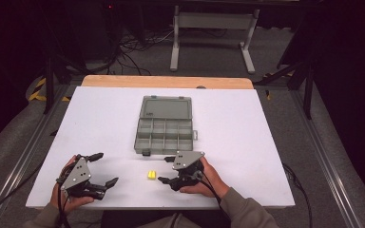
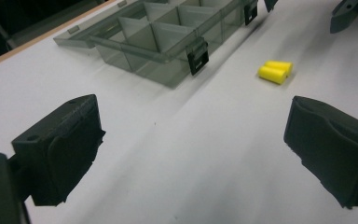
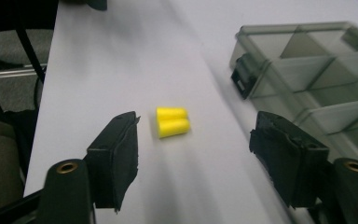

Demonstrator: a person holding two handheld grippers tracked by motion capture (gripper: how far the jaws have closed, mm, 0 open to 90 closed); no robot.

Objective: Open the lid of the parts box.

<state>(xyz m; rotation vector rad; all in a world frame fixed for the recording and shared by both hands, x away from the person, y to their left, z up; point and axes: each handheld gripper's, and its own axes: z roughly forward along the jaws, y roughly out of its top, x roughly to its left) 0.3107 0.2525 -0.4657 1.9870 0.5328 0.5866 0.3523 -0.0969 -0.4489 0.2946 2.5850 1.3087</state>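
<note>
Right claw (image 3: 193, 154), jaws wide and empty, is closing on the yellow earplugs (image 3: 172, 122) lying on the tabletop (image 1: 100, 123) near the open organizer box (image 1: 164, 130); we are judging nothing stowed yet, left claw (image 1: 105, 168) idling open.

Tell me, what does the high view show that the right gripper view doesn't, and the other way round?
High view alone: the person's hands, both grippers, left and right, open on the white table, the box's open lid, the floor cables. Right gripper view alone: a close look between its own jaws, showing two separate yellow earplugs lying side by side. Both share the earplugs, the box's compartments and the table.
</note>
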